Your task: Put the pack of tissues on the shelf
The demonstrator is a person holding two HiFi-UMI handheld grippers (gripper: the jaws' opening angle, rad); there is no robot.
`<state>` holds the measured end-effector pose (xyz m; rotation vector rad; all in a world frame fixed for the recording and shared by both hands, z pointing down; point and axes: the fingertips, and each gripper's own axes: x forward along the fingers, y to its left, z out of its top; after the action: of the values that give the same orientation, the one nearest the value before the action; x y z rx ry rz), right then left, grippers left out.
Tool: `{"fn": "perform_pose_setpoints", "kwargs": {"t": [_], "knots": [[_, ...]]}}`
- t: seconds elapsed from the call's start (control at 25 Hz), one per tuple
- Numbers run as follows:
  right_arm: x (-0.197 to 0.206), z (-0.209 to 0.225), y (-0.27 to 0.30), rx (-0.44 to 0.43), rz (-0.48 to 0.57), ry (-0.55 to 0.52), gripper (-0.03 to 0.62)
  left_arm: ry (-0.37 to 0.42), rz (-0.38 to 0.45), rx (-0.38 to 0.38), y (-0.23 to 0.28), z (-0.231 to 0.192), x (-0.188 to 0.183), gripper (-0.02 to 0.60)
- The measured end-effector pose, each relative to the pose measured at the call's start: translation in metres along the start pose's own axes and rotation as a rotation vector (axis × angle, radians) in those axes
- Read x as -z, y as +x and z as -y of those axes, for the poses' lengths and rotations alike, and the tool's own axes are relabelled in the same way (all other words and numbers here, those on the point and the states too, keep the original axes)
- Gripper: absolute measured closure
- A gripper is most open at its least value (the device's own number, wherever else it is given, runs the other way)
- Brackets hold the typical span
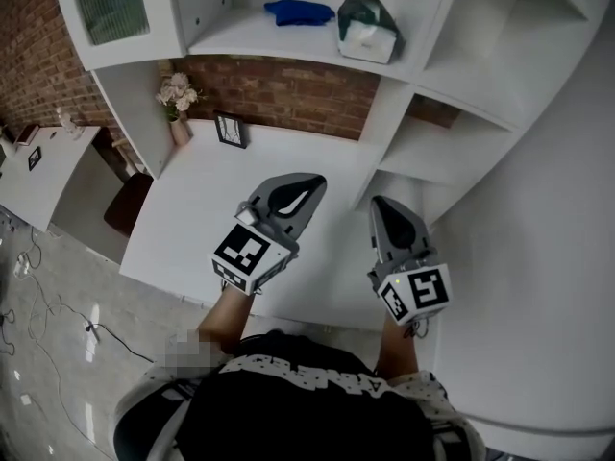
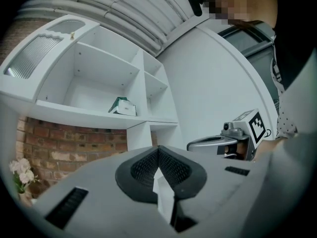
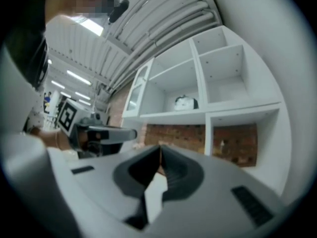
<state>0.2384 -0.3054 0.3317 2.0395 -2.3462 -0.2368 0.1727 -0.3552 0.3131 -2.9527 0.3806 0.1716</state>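
Head view: the pack of tissues (image 1: 368,29) sits at the right end of the shelf (image 1: 240,38), beside a blue cloth (image 1: 298,11). It looks light and soft, best pinched across its sides.

Left gripper view: the left gripper (image 2: 158,150) is closed and empty.

Right gripper view: the right gripper (image 3: 159,152) is likewise closed, holding nothing.

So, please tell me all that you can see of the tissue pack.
The tissue pack looks like a soft, puffy packet, dark green on top with a white front. It rests on the white shelf, at the right end of its compartment, close to the divider. A blue item lies just left of it. Nothing holds it.
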Motion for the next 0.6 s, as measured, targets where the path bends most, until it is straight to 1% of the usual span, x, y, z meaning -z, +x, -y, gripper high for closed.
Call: {"fn": "perform_pose_setpoints", "kwargs": {"t": [0.08,0.6], "knots": [[0.004,-0.002,-0.003,0.000,-0.004,0.011,0.562,-0.012,-0.009,-0.004,-0.003,0.003,0.003,0.548],[0.002,-0.015,-0.006,-0.024,0.014,0.019,0.564,0.010,-0.017,-0.015,-0.016,0.006,0.002,0.548]]}}
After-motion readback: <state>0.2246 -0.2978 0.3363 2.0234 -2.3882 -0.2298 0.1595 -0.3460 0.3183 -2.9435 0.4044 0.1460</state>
